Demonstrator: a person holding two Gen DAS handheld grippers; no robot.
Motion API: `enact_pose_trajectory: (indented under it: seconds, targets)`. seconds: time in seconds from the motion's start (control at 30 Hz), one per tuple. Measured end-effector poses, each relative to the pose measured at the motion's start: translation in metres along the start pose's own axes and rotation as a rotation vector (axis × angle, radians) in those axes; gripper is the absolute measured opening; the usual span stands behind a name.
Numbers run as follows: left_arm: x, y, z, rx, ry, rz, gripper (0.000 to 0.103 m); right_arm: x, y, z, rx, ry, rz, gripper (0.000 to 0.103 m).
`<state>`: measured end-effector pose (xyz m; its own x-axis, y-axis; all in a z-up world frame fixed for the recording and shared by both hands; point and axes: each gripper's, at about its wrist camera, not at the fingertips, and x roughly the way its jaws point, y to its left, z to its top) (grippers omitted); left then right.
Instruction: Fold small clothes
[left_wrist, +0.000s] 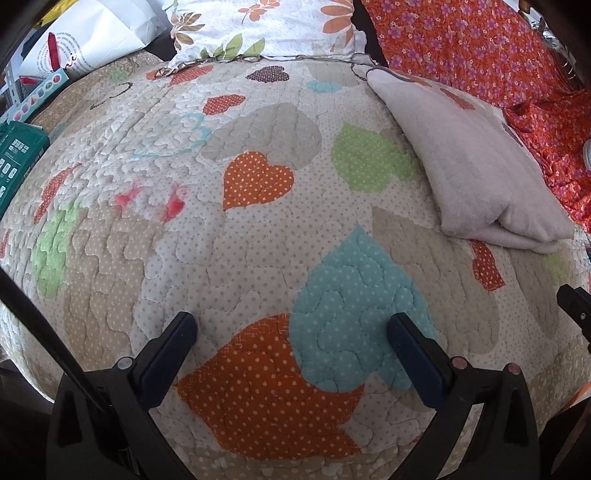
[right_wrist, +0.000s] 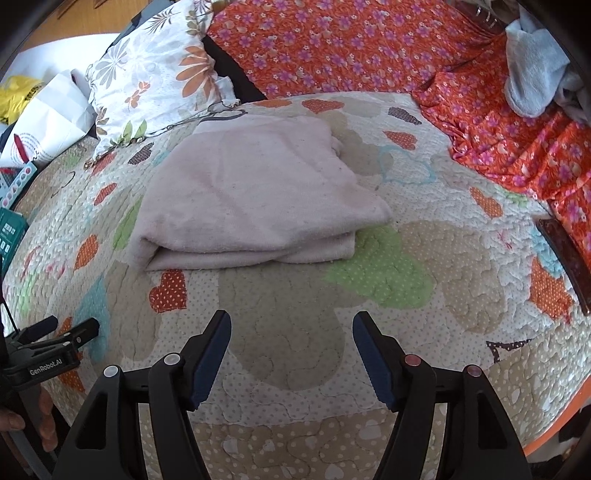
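A pale pink cloth (right_wrist: 251, 195) lies folded in a thick stack on the heart-patterned quilt (right_wrist: 369, 369). In the left wrist view it lies at the right (left_wrist: 476, 162). My right gripper (right_wrist: 291, 325) is open and empty, hovering over bare quilt a short way in front of the cloth's folded edge. My left gripper (left_wrist: 291, 325) is open and empty over the quilt (left_wrist: 184, 240), well to the left of the cloth. It also shows in the right wrist view at the far left (right_wrist: 72, 328).
An orange floral sheet (right_wrist: 369, 48) covers the back and right. A floral pillow (right_wrist: 155, 74) lies at the back left, with a white bag (right_wrist: 48, 122) and a green box (left_wrist: 18, 162) beyond the quilt's left edge. A light blue cloth (right_wrist: 532, 74) lies at back right. A dark flat object (right_wrist: 569, 262) lies at right.
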<state>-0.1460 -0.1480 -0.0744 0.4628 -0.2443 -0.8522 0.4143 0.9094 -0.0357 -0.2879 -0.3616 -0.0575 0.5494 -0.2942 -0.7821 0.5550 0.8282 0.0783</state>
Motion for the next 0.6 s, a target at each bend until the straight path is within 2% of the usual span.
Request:
enact_pose_trajectory:
  seconds: [0.27,0.6]
  targets:
    - [-0.023,-0.007,0.001,0.039,-0.085,0.006,0.103,-0.001,0.002,-0.001,-0.017,-0.009,-0.021,0.074]
    - [-0.025,-0.01,0.0,0.051,-0.081,0.008,0.103,0.0,0.002,-0.001,-0.024,-0.011,-0.028,0.074]
